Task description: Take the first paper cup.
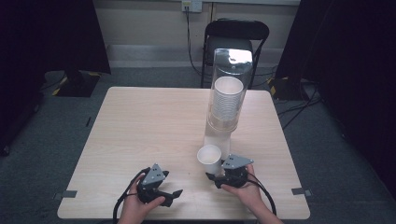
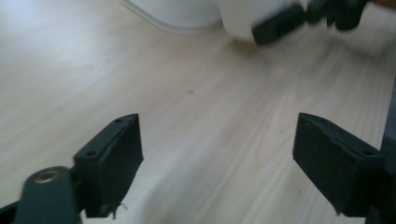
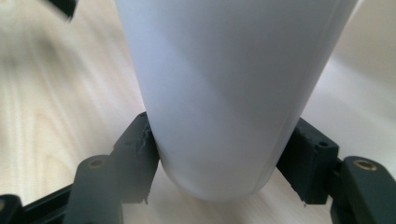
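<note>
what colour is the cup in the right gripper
Plain white paper cup, clamped between the right gripper's black jaws; the right gripper view shows it best.

Cup (image 1: 209,158) on table (image 1: 140,126) just before dispenser (image 1: 228,88), between right tool (image 1: 214,176) jaws; left tool (image 1: 173,195) well left.

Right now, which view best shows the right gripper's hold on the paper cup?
The right gripper view: both jaws press the paper cup near its base. The high view shows its open rim beside the right gripper; the left gripper view shows a blurred edge.
</note>
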The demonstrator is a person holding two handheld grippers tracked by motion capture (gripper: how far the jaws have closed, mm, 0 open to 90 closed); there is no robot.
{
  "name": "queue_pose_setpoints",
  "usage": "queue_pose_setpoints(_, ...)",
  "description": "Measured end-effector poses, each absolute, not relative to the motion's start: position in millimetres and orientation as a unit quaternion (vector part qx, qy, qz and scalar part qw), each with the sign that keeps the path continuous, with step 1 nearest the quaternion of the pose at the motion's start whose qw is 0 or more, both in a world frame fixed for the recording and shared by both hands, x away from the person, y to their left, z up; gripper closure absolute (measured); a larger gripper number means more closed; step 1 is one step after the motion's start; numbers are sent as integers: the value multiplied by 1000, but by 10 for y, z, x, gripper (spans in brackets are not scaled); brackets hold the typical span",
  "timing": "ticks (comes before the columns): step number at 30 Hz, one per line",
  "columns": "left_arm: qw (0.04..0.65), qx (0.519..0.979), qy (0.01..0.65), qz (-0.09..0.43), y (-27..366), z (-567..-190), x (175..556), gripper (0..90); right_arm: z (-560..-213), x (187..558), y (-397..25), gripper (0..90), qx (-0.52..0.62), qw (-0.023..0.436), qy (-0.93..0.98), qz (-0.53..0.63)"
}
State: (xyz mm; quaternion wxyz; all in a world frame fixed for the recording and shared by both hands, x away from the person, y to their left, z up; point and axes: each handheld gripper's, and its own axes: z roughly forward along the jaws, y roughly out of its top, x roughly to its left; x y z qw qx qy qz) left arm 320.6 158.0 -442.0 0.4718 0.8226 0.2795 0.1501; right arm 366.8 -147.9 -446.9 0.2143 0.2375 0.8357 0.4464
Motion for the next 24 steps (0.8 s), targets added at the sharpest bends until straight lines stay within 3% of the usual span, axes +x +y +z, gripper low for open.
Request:
queue_pose_setpoints(11,541,762,314,166,1795,-4004,3235,156,-4502,3542,-1178,350,172,221,851,445)
queue_pose_setpoints(14,556,752,324,146,1801,-3934,3250,164,-4526,3518,-1122,349,156,221,858,436)
queue_pose_setpoints(19,548,757,341,104,1779,-3942,3292,287,-4548,3461,-1044,349,128,218,866,432)
queue_pose_setpoints(24,544,759,343,106,1758,-3967,3293,357,-4594,3400,-950,349,97,215,875,423)
